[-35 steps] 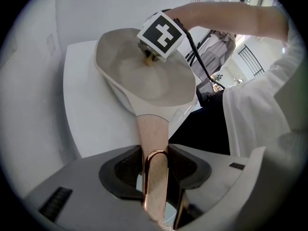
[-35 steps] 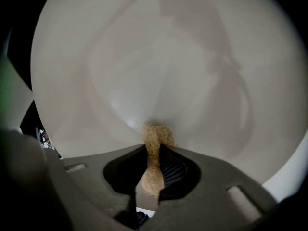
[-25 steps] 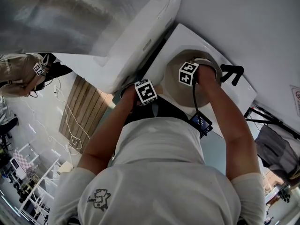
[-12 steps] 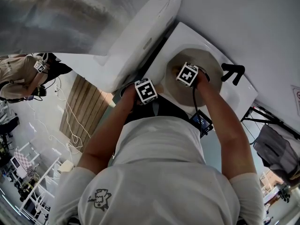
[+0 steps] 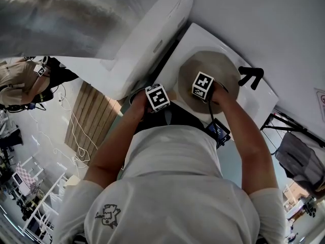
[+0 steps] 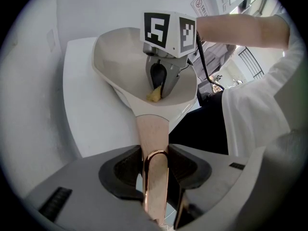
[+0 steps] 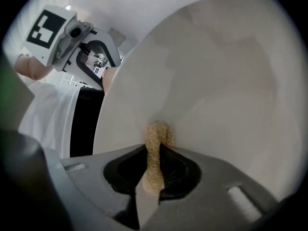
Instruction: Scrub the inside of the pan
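Left gripper view: what do the jaws hold?

The left gripper (image 6: pixel 155 172) has its jaws closed on the pan's copper-coloured handle (image 6: pixel 153 129), one pad on each side.

And the pan (image 6: pixel 120 61) itself?

It sits on the white table (image 6: pixel 86 119), with its pale inside open to view.

What about the right gripper (image 7: pixel 153 170)?

Its jaws pinch a tan sponge (image 7: pixel 158 134) and stand nearly together on it. The sponge's free end presses against the pan's inner surface, near where the handle joins.

And the head view?

The right gripper is over the pan, the left just beside its rim.
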Motion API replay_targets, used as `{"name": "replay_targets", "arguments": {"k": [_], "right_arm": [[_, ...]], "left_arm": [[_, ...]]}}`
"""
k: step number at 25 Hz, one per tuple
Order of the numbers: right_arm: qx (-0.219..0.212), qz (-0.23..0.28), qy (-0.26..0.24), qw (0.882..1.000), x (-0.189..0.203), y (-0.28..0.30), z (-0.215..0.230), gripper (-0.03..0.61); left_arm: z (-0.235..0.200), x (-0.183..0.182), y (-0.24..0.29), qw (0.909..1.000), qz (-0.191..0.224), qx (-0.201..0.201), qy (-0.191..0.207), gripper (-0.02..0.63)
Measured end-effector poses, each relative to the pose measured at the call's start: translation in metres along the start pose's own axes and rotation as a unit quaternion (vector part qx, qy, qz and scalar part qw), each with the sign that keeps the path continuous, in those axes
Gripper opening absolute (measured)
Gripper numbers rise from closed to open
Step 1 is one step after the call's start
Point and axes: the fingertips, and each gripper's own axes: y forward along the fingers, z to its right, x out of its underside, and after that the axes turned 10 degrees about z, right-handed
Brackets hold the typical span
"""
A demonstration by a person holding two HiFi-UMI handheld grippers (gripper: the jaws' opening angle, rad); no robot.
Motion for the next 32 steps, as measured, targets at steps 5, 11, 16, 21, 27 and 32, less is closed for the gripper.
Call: {"name": "replay_targets", "arguments": {"k": [5, 11, 16, 21, 27, 32], "right_arm": [[-0.018, -0.085, 0.026, 0.996, 0.041, -0.007, -0.002, 0.063], [0.031, -0.219, 0.009, 0.975, 0.084, -0.033, 0.011, 0.064], [0.118, -0.273, -0.025, 0.954, 0.094, -0.052, 0.049, 0.067], [0.205, -0.269, -0.084, 0.937, 0.076, -0.064, 0.092, 0.067], [0.278, -0.185, -0.138, 0.933, 0.027, -0.075, 0.115, 0.067], [0.296, -0.089, -0.172, 0.935, -0.016, -0.070, 0.110, 0.069]], "left_arm": [[0.001, 0.002, -0.001, 0.9999, -0.012, 0.000, 0.002, 0.167], [0.002, 0.003, 0.000, 0.9998, -0.019, 0.003, 0.007, 0.169], [0.002, 0.004, 0.002, 0.9997, -0.021, 0.001, 0.011, 0.172], [0.004, 0.005, 0.000, 0.9997, -0.021, -0.001, 0.012, 0.172], [0.003, 0.005, 0.002, 0.9997, -0.021, -0.003, 0.010, 0.172], [0.005, 0.004, 0.000, 0.9998, -0.020, -0.001, 0.009, 0.172]]}}
